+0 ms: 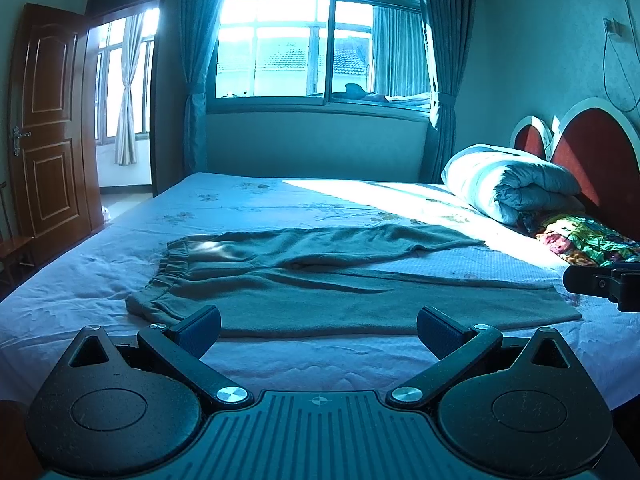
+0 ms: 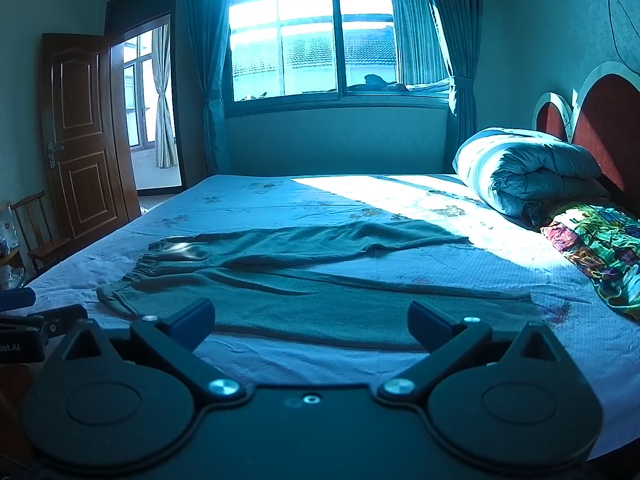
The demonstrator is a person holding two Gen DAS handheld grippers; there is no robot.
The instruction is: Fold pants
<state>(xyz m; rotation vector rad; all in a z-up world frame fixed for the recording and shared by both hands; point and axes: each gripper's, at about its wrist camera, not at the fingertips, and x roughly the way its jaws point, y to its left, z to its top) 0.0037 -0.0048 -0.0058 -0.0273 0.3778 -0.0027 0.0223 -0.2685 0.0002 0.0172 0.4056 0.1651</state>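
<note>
I hold my left tool (image 1: pixel 319 330) low at the near edge of the bed (image 1: pixel 120 280), its fingers spread wide apart with nothing between them. My right tool (image 2: pixel 311 322) sits the same way, fingers apart and empty, just short of the cloth. The pants (image 1: pixel 320 280) lie flat across the bed in front of both tools, waistband to the left, the two legs running off to the right and splitting apart toward their ends. The near leg lies just beyond my fingertips; neither tool touches it. A rolled quilt (image 1: pixel 516 184) rests at the headboard (image 1: pixel 592 148) on the right, with a bright patterned cloth (image 1: pixel 588 240) beside it.
</note>
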